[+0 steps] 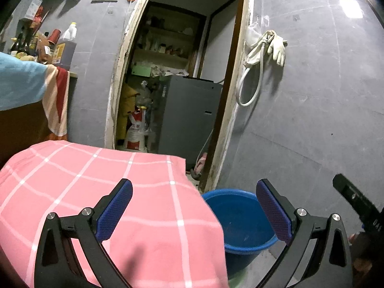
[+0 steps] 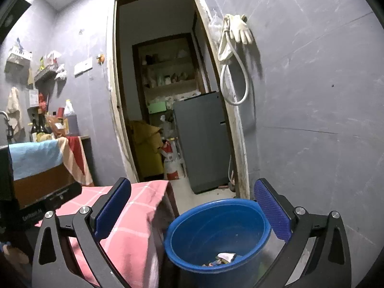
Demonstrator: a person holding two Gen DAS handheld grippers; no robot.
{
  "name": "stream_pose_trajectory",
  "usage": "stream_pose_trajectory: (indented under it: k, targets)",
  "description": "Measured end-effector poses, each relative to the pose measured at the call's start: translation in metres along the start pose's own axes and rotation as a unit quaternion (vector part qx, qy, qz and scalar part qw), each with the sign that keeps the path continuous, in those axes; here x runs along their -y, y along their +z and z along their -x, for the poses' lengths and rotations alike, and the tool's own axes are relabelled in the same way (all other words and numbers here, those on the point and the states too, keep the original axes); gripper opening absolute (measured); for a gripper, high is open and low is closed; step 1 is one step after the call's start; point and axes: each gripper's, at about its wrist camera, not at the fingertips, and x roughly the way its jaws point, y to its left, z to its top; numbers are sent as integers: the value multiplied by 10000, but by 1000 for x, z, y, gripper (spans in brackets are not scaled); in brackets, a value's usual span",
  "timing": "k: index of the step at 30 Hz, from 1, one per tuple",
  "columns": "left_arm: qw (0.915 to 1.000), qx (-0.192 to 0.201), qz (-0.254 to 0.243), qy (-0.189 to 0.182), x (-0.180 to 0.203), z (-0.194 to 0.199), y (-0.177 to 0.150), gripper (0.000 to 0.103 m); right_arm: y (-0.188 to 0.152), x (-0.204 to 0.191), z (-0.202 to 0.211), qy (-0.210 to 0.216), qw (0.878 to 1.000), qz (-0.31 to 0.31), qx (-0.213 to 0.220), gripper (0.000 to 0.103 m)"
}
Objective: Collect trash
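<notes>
**Two empty grippers beside the blue bucket**

Both of my grippers have their jaws wide apart, and nothing is between the blue pads of either one. My left gripper [image 1: 194, 212] looks over the corner of a pink checked cloth [image 1: 115, 192] that covers a low surface; I see no trash on the part of the cloth that is visible. My right gripper [image 2: 192, 212] points almost straight over the blue bucket [image 2: 192, 220], which stands on the floor just beside the hanging edge of that cloth.

At the bottom of the bucket lie some scraps of trash [image 2: 222, 258]: a pale piece of paper or wrapper and some small coloured bits. I cannot tell exactly what they are.

Further out there is a grey wall with an open doorway [image 2: 168, 96] behind the bucket, and a pair of gloves [image 2: 240, 30] hangs on the wall with a white hose. To the left, a counter [image 2: 84, 138] carries bottles and draped towels.

I judge that a piece has just gone into the bucket, so this step is finished and my grippers are free. The next move calls for finding another piece of trash. None shows in these views outside the bucket, so I must turn the grippers away from it and search the cloth-covered surface or the floor before I close on anything.
</notes>
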Motion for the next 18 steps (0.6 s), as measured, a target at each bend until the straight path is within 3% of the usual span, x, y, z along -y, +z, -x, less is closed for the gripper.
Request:
stream_pose_trajectory:
  k: [11,18]
  targets:
    - [9993,-109,180,302,-16,52,-30,101,-14,-20,38,-36,9996,128,230,103]
    - [9985,-35,-89,538,-21,77,-45,101,-25,-36,50,60,9994,289,174,103]
